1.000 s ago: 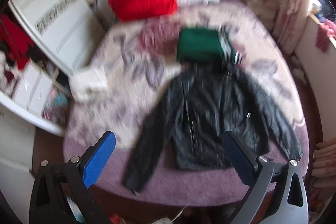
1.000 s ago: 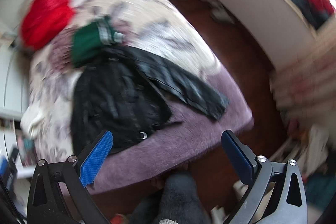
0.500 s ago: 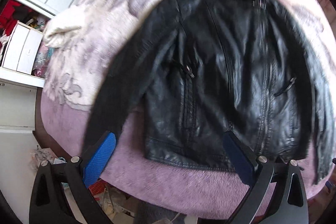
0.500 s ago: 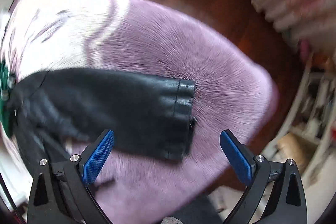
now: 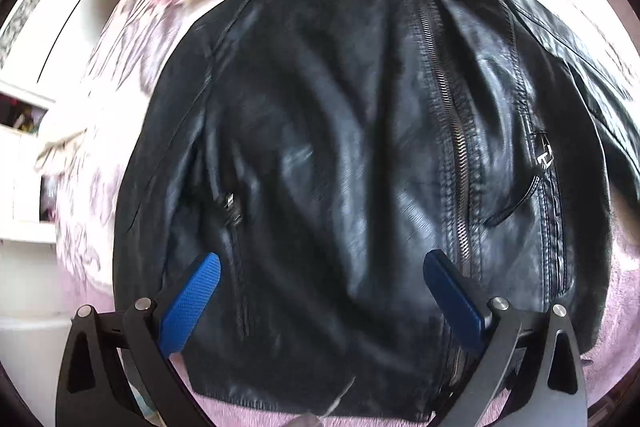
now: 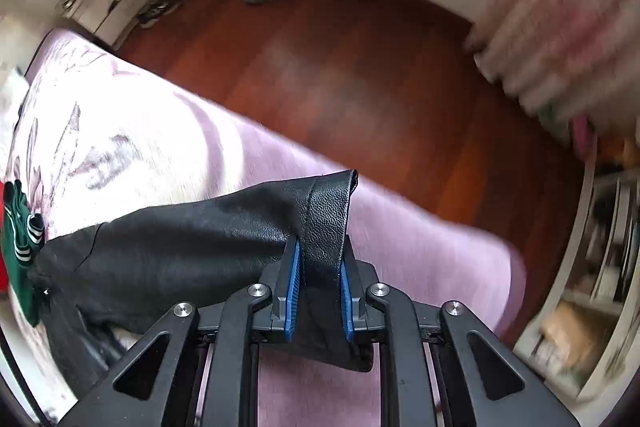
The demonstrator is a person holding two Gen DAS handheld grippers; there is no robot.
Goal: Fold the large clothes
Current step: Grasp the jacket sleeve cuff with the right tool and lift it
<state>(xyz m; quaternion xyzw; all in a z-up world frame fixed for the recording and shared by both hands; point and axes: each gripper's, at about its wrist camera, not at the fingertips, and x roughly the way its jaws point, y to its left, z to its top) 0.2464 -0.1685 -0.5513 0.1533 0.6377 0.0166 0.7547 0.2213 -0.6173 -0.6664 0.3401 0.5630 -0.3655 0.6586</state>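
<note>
Right gripper [image 6: 318,279], wide open half a second ago above the sleeve cuff [image 6: 326,223], is now clamped on it; first fold looks ready to start. Left gripper [image 5: 320,293] has closed in over the black leather jacket [image 5: 352,155], jaws wide, holding nothing. Jacket lies front-up, zipped, on the purple bedspread [image 6: 420,239].

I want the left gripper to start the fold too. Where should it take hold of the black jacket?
Probably the sleeve on the jacket's left edge in the left wrist view, approached from that outer side: it's a narrow strip an open left gripper can pinch. The right gripper already clamps the other cuff.
</note>
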